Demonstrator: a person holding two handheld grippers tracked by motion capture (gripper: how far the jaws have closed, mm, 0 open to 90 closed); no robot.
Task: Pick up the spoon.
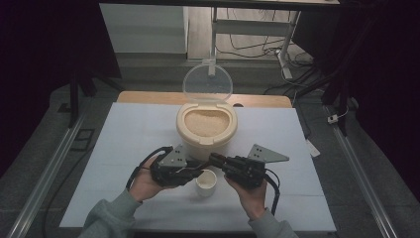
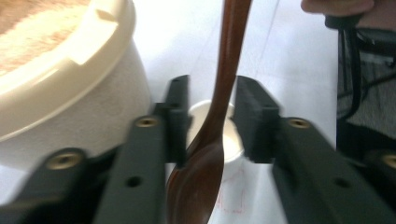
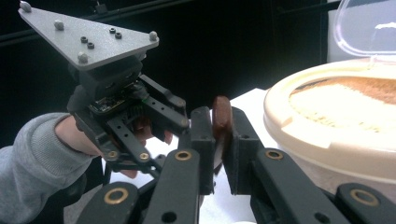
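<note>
White tabletop [image 1: 124, 148]: right fingers [image 3: 219, 140] clamp glossy brown wooden spoon [image 2: 219, 93]; left fingers [image 2: 180, 126] parted.

A rice container [image 1: 206, 130] stands mid-table [image 1: 124, 144], its lid [image 1: 207, 82] raised behind it. Just before it sits a small cup [image 1: 206, 182], between the left gripper [image 1: 190, 171] and right gripper [image 1: 214, 159]. A wooden spoon [image 2: 210, 140] spans the two grippers, above the cup.

Lab-style recording setup, not home kitchen: white table [image 1: 124, 148] between aluminium rails [image 1: 44, 173], dark curtains [image 1: 386, 74] both sides, loose cables [image 1: 247, 47] on floor behind, desk frame [image 1: 285, 44] at back, grey carpet.
</note>
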